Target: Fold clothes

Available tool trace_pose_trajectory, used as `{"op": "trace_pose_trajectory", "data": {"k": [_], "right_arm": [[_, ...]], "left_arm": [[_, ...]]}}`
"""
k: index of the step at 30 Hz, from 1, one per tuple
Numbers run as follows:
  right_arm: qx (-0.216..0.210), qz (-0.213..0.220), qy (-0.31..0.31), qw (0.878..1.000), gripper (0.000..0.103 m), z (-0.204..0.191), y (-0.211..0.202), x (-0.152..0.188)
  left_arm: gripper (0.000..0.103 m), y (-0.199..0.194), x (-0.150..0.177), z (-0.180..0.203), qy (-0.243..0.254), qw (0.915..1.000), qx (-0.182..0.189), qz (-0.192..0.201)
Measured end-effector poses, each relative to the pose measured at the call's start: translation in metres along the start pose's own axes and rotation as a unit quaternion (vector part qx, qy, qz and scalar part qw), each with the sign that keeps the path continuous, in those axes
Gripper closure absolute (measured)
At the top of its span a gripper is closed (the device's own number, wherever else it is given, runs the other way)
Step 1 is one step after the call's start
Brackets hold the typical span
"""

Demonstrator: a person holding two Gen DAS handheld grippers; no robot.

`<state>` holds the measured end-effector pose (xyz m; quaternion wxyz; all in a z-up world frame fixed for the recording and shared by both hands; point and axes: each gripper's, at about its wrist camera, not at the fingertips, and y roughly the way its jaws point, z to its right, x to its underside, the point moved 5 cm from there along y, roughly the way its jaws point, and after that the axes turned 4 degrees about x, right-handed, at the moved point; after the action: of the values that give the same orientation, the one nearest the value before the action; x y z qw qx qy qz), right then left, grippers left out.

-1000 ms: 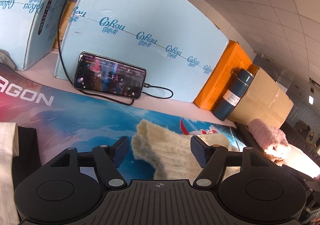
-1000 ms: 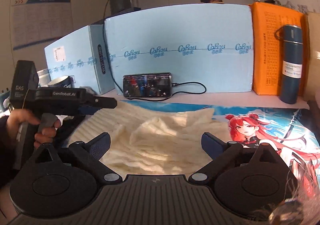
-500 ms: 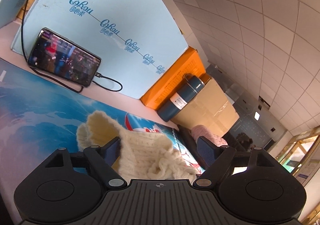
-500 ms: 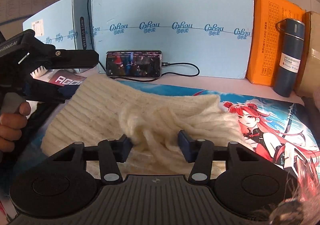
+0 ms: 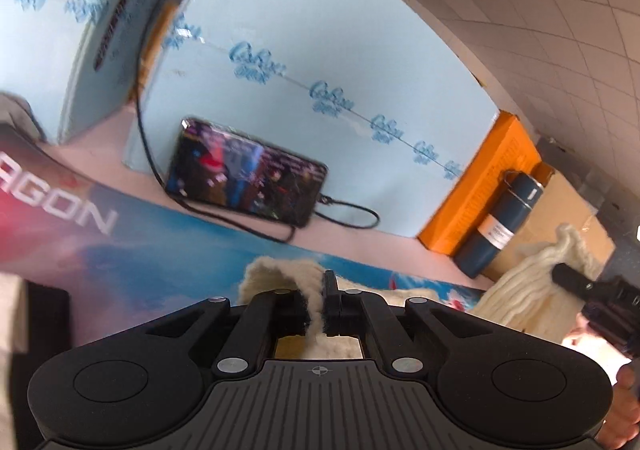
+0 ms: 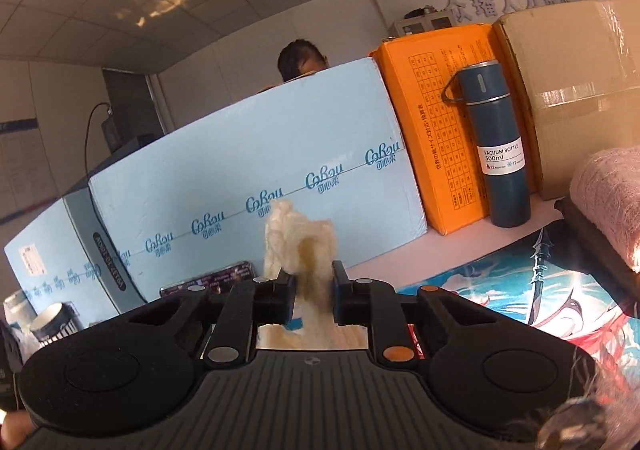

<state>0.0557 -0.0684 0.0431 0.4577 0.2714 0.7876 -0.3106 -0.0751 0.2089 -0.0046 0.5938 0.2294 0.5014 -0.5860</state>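
Note:
A cream knit sweater is held by both grippers above a printed anime mat. My left gripper is shut on a fold of the sweater, which pokes up between its pads. In the left wrist view another bunch of the sweater hangs from the other gripper at the right. My right gripper is shut on a bunch of the sweater that sticks up above the fingertips. The rest of the sweater is hidden below the grippers.
Light-blue foam boards stand along the back with a phone and its cable leaning on them. An orange box, a blue vacuum bottle and a cardboard box stand at back right. A pink folded garment lies at right.
Both grippers have closed on the sweater and lifted it off the mat. The right gripper has tilted upward; the left wrist view has swung back to the left.

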Motion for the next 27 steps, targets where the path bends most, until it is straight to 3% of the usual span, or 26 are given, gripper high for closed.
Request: {"op": "trace_pose_trajectory", "data": {"k": [1,4,10,13,14,16,17,20,23,24,27], "right_arm": [[0.002,0.002,0.016,1.000,0.088,0.005,0.005,-0.006],[0.021,-0.016,0.057,0.998,0.089,0.026,0.026,-0.011],[0.073,-0.110,0.083,0.988,0.089,0.082,0.077,0.020],[0.088,-0.143,0.095,0.981,0.082,0.104,0.093,0.037],[0.094,-0.139,0.099,0.981,0.072,0.107,0.092,0.036],[0.118,-0.106,0.089,0.983,0.063,0.110,0.083,0.028],[0.129,-0.089,0.085,0.984,0.051,0.111,0.078,0.024],[0.158,-0.041,0.076,0.984,0.044,0.114,0.063,0.013],[0.113,-0.024,0.128,0.985,0.038,0.115,0.044,0.007],[0.090,-0.025,0.142,0.985,0.037,0.113,0.039,0.007],[0.009,-0.057,0.178,0.982,0.031,0.106,0.034,0.011]], "left_arm": [[0.101,-0.007,-0.004,-0.004,0.004,0.9998,-0.010,0.015],[0.100,-0.016,-0.012,-0.014,-0.025,0.9993,0.009,0.027],[0.100,0.001,-0.002,-0.017,-0.048,0.9981,0.033,-0.021],[0.099,0.007,0.003,-0.021,-0.063,0.9968,0.035,-0.036],[0.099,0.010,0.004,-0.023,-0.068,0.9962,0.035,-0.041],[0.092,0.013,0.006,-0.024,-0.075,0.9955,0.032,-0.048],[0.091,0.014,0.007,-0.024,-0.079,0.9950,0.034,-0.051],[0.074,0.017,0.008,-0.022,-0.090,0.9931,0.055,-0.050],[0.084,0.014,0.009,-0.012,-0.075,0.9930,0.081,-0.043],[0.100,0.013,0.009,-0.009,-0.069,0.9927,0.090,-0.040],[0.100,-0.008,0.007,0.016,-0.018,0.9902,0.139,-0.001]]}}
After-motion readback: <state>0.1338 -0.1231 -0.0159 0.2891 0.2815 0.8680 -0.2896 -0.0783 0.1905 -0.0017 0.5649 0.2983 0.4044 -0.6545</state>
